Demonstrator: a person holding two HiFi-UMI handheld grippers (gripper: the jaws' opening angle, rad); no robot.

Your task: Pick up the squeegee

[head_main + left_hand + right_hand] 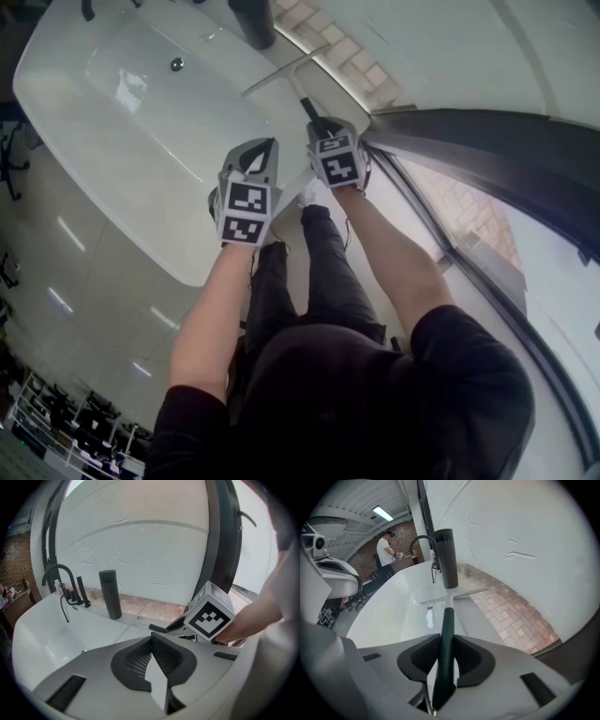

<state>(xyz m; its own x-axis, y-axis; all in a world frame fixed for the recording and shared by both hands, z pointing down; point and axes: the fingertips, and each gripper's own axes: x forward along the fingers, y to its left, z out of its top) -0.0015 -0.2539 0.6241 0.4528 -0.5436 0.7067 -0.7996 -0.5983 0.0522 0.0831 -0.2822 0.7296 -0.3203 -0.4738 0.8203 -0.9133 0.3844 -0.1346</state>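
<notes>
Squeegee (449,616): one, lying along the flat rim of the white basin (112,141), blade end at 12 o'clock from the right gripper (326,127). The right claw is clenched on the dark handle, with both pads against it. Left gripper (151,638): pads pressed together, nothing between them.

Container: one basin, with one drain (176,64) showing in its floor.

Count: two grippers, one dark cylinder (110,595) upright on the rim at 11 o'clock from the blade, one black faucet (58,573).

The left gripper view alone shows the faucet whole, and the right gripper's marker cube (209,613) at 3 o'clock. Only the right gripper view shows a standing person (386,550) far off at 10 o'clock.
</notes>
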